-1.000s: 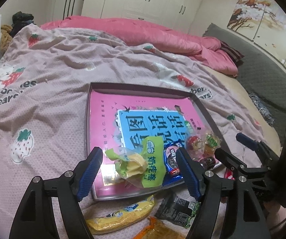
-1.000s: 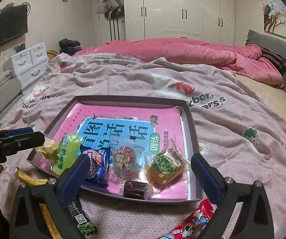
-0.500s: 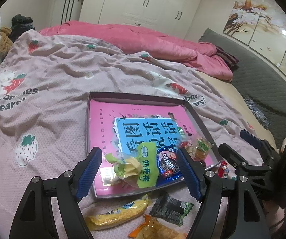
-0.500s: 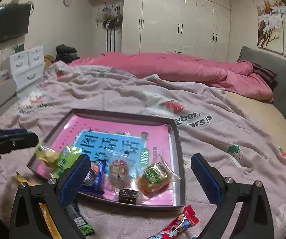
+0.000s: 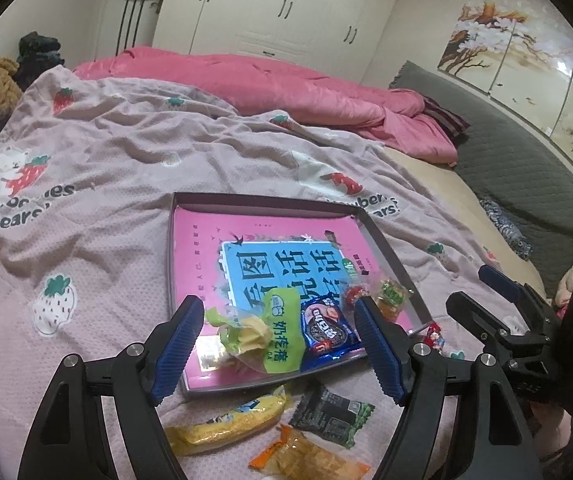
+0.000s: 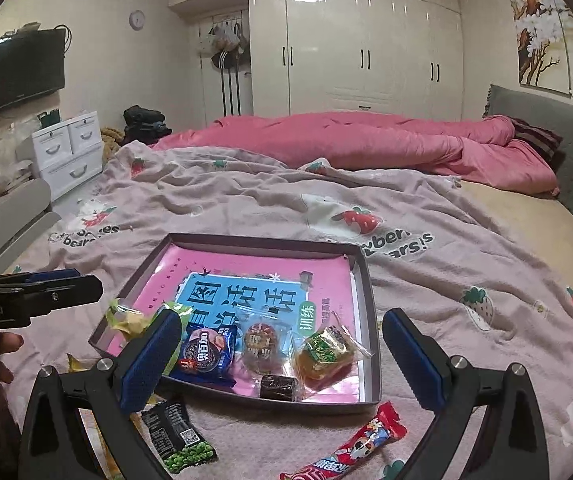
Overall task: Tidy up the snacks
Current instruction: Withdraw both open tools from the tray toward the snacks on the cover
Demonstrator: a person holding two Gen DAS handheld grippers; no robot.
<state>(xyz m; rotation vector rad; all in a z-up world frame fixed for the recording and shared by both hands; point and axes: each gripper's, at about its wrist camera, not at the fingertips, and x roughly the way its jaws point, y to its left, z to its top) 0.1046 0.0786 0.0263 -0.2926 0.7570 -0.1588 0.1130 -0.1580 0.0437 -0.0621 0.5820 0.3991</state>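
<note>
A shallow grey box lid [image 5: 270, 202] [image 6: 370, 360] with a pink and blue book inside lies on the bed. Its near end holds a green packet [image 5: 274, 328], a blue cookie pack [image 5: 324, 326] [image 6: 206, 354], a clear round candy [image 6: 264, 346], a green-labelled cake [image 6: 324, 354] and a dark roll [image 6: 278, 387]. Outside the lid lie a yellow packet [image 5: 226, 426], a black pea packet [image 5: 332, 414] [image 6: 176, 432], an orange packet [image 5: 306, 458] and a red bar [image 6: 350, 446]. My left gripper [image 5: 278, 344] is open above the green packet, holding nothing. My right gripper [image 6: 280, 356] is open above the lid's near edge, also bare.
The bed wears a mauve strawberry-print blanket [image 6: 426, 276] with a pink duvet [image 6: 366, 140] bunched at the far side. A grey headboard [image 6: 566, 148] runs along the right. White drawers [image 6: 70, 148] and a wall television [image 6: 16, 72] stand at the left.
Both grippers have lifted and drawn back from the lid, so more of the bed and the loose packets in front shows. The snacks have not moved.
</note>
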